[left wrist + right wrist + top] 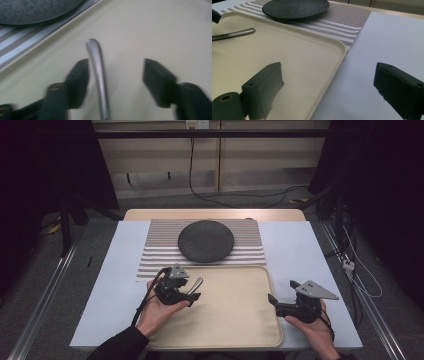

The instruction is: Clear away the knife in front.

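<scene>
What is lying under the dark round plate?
The dark plate rests on a striped placemat. The mat's stripes show around it; the part directly beneath the plate is covered.

Left hand-held gripper (192, 296): cradled in upturned left hand (159, 312), jaws parted, pointing right and slightly forward. Right hand-held gripper (281, 292): gripped from below by right hand (311, 326), jaws wide apart, pointing left. Both forearms enter from the bottom edge.

Brushed metal handle (98, 72) gleaming above the smooth matt cream plastic tray (245, 320), rough-textured dark plate (206, 241) sitting on ribbed striped woven mat (155, 251) behind the tray
</scene>
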{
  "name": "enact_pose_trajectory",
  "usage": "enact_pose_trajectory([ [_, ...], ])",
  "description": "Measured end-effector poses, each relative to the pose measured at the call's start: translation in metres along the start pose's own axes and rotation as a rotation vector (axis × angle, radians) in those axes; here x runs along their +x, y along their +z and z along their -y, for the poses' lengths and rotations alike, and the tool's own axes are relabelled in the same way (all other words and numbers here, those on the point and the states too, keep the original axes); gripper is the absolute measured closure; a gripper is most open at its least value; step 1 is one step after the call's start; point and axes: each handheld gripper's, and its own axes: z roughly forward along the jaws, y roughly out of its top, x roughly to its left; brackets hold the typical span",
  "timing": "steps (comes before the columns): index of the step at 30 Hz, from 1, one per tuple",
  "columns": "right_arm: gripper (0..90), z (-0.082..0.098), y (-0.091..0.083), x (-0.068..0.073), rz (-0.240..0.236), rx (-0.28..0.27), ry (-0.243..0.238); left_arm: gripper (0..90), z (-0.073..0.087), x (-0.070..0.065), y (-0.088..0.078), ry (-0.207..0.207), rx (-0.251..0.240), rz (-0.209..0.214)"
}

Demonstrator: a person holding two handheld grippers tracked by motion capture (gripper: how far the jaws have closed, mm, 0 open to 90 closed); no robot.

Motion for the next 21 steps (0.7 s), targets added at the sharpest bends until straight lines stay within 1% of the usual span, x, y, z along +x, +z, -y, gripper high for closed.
enact_pose_trajectory([
  [1,8.2,0.000,0.000,0.000,0.002,-0.001,-0.001,41.0,0.000,-0.001,0.001,-0.007,0.003,-0.003],
  [2,8.2,0.000,0.000,-0.001,0.003,-0.001,-0.001,46.4,0.000,-0.002,0.001,-0.004,0.006,0.009],
  [3,8.2,0.000,0.000,0.000,0.000,-0.001,-0.001,62.7,0.000,-0.003,0.003,0.006,0.008,0.029],
  [4,8.2,0.000,0.000,0.000,0.000,-0.001,-0.001,62.7,0.000,-0.004,0.005,0.022,0.017,0.050],
  [5,8.2,0.000,0.000,0.000,-0.001,-0.002,-0.003,65.3,0.001,-0.006,0.007,0.036,0.029,0.054],
  [6,8.2,0.000,0.000,0.000,-0.001,-0.002,-0.004,77.1,0.001,-0.007,0.009,0.048,0.040,0.059],
  [7,8.2,0.000,0.000,0.000,0.001,-0.002,-0.004,77.7,0.001,-0.009,0.011,0.044,0.037,0.075],
  [8,8.2,0.000,0.000,0.000,0.001,-0.002,-0.004,77.7,0.001,-0.010,0.012,0.050,0.047,0.085],
  [9,8.2,0.000,0.000,0.000,0.001,-0.003,-0.006,80.4,0.000,-0.013,0.014,0.067,0.053,0.062],
  [10,8.2,0.000,0.000,0.000,0.002,-0.003,-0.006,82.0,0.000,-0.012,0.015,0.072,0.060,0.081],
  [11,8.1,0.000,0.000,0.000,0.002,-0.003,-0.006,84.6,0.001,-0.013,0.017,0.075,0.067,0.081],
  [12,8.1,0.000,0.000,0.000,0.002,-0.002,-0.004,86.8,0.001,-0.013,0.019,0.084,0.076,0.065],
  [13,8.1,0.000,0.000,0.000,0.002,-0.003,-0.004,87.6,0.002,-0.013,0.020,0.080,0.082,0.050],
  [14,8.1,0.000,0.000,0.000,0.002,-0.002,-0.002,89.6,0.003,-0.011,0.022,0.074,0.079,0.079],
  [15,8.0,0.000,0.000,0.000,0.001,-0.002,-0.005,90.0,0.003,-0.011,0.024,0.079,0.090,0.068],
  [16,8.0,0.000,0.000,0.000,0.001,-0.002,-0.005,90.0,0.004,-0.011,0.025,0.094,0.106,0.065],
  [18,8.1,0.000,0.000,0.001,-0.001,0.000,-0.004,90.0,0.004,-0.010,0.025,0.086,0.110,0.070],
  [19,8.0,0.000,0.000,0.001,-0.002,0.000,-0.006,90.0,0.004,-0.010,0.025,0.084,0.112,0.062],
  [20,8.1,0.000,0.000,0.001,-0.003,0.000,-0.006,90.0,0.004,-0.006,0.025,0.079,0.117,0.101],
  [21,8.1,0.000,0.000,0.001,-0.003,-0.001,-0.006,90.0,0.004,-0.006,0.025,0.070,0.119,0.085],
])
